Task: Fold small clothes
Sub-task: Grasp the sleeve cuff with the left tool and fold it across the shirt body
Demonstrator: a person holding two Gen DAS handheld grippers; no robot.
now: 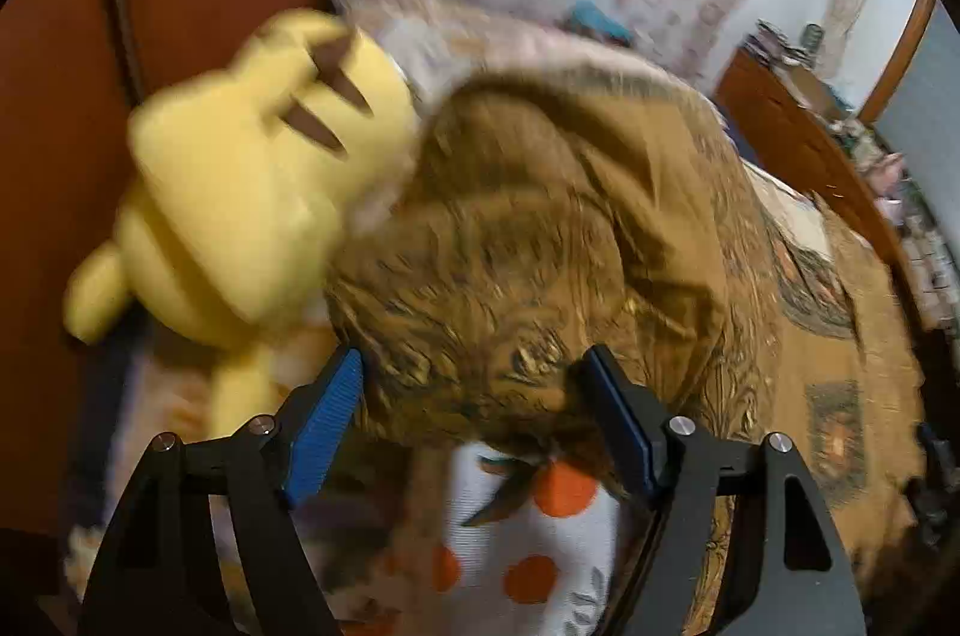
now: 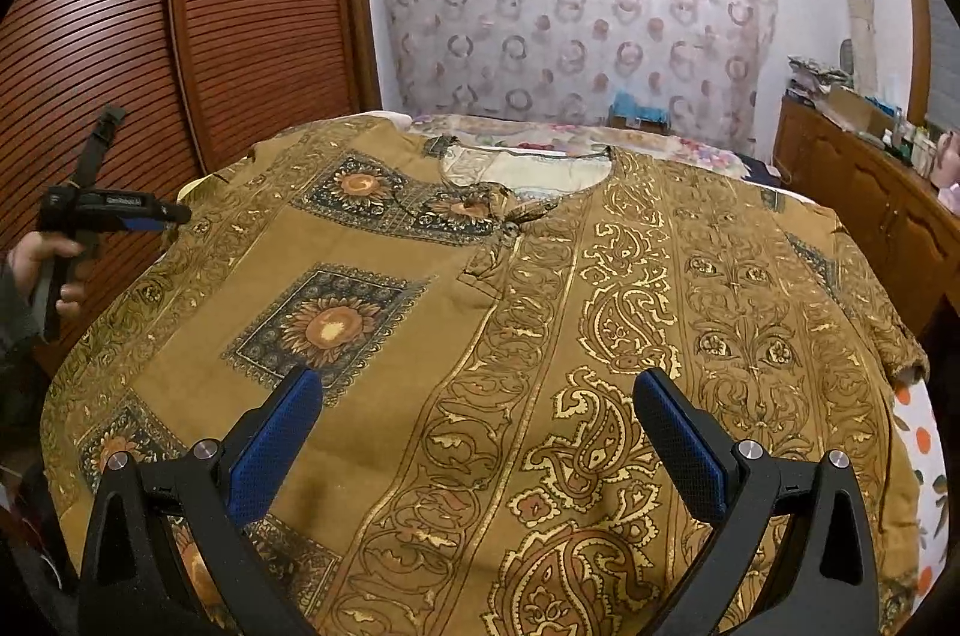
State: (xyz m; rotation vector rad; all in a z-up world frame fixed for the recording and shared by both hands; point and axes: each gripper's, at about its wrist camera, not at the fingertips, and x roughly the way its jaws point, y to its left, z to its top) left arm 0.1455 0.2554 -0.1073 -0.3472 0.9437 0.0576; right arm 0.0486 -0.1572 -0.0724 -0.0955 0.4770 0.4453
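Observation:
A brown shirt with gold paisley and sunflower prints (image 2: 480, 312) lies spread flat on the bed, collar at the far side. My right gripper (image 2: 477, 390) is open and empty, just above the shirt's near hem. My left gripper (image 1: 474, 372) is open, its blue pads on either side of a raised bunch of the shirt's edge (image 1: 516, 240); the view is blurred. In the right wrist view the left gripper (image 2: 174, 216) shows at the shirt's left sleeve edge, held by a hand.
A yellow plush toy (image 1: 240, 192) lies next to the shirt's left side. The white bedsheet with orange dots (image 1: 528, 546) lies under the shirt. A red-brown louvred wardrobe (image 2: 180, 6) stands left, a wooden dresser (image 2: 870, 192) right, a patterned curtain (image 2: 570, 6) behind.

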